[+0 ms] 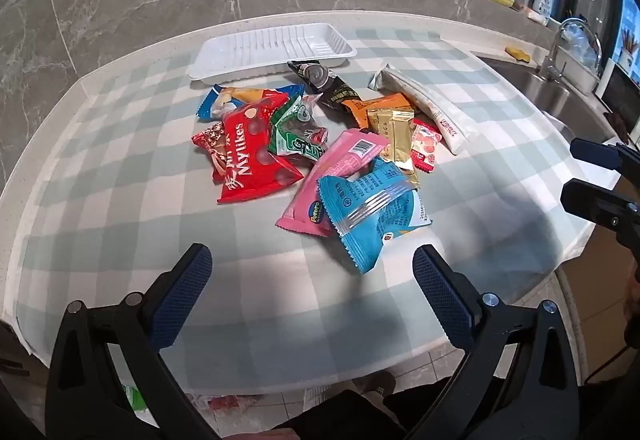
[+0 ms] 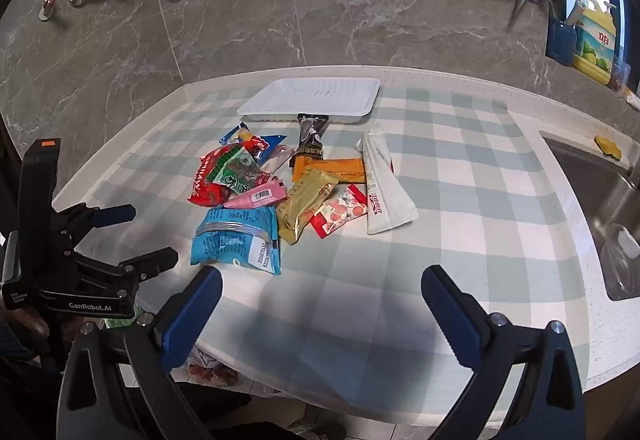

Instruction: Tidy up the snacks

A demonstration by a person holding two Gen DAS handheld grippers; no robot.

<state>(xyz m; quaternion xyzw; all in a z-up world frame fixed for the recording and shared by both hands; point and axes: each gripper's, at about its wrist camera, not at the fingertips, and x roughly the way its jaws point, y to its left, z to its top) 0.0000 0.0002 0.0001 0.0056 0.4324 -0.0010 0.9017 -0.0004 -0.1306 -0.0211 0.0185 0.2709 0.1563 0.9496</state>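
Left wrist view shows the desk (image 1: 120, 160) under a pale checked cloth, with the white tray (image 1: 272, 48) at the far edge and the snacks heaped just in front of it; nothing lies in the tray yet, so the sorting is, by my judgement, barely begun. Largest of the heap is the red Mylikes bag (image 1: 252, 156), overlapping the green packet (image 1: 296, 136); a pull on either would likely drag the other along. Next, the pink packet (image 1: 336, 176) lies partly under the blue packet (image 1: 372, 212), which sits nearest the desk's front edge; a clumsy nudge could slide it off onto the floor. The white pouch (image 2: 382, 188) lies apart to the right, an easier first pick; the black wrapper (image 2: 310, 136) touches the tray's near wall and might shift it. Smaller still, the gold packet (image 2: 304, 204) and the little red-and-white sachet (image 2: 340, 214) are flat and slippery, so fingers may skate over them. The left hand-held gripper (image 1: 312, 272) and right hand-held gripper (image 2: 322, 290) both hover spread wide, holding nothing.
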